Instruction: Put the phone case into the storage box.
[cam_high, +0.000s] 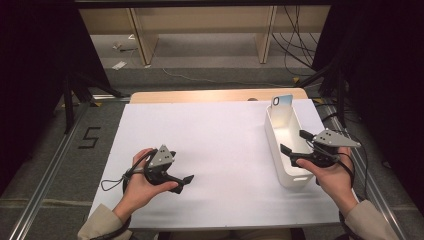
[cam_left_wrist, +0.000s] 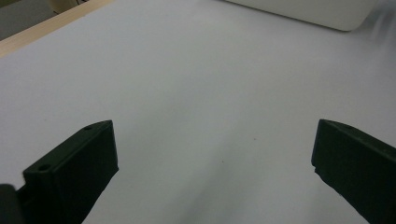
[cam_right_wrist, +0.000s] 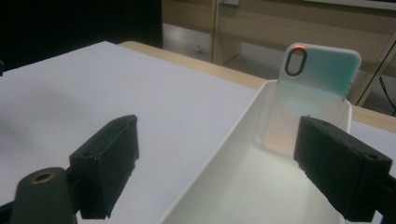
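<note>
High view first: a dark "5" (cam_high: 89, 137) is marked on the floor left of the table (cam_high: 210, 135), the one bit of writing you can read. Your left gripper (cam_high: 187, 181) hovers over the bare white top, jaws wide apart, nothing between them. Your right gripper (cam_high: 296, 142) sits over the white bin (cam_high: 286, 176), jaws spread wide too, holding nothing. Right gripper view: the phone case (cam_right_wrist: 317, 79) stands upright against the bin's far end wall, its lower part hidden behind the right jaw. No brand is legible on the case. Left gripper view cuts off the bin at the top edge.
</note>
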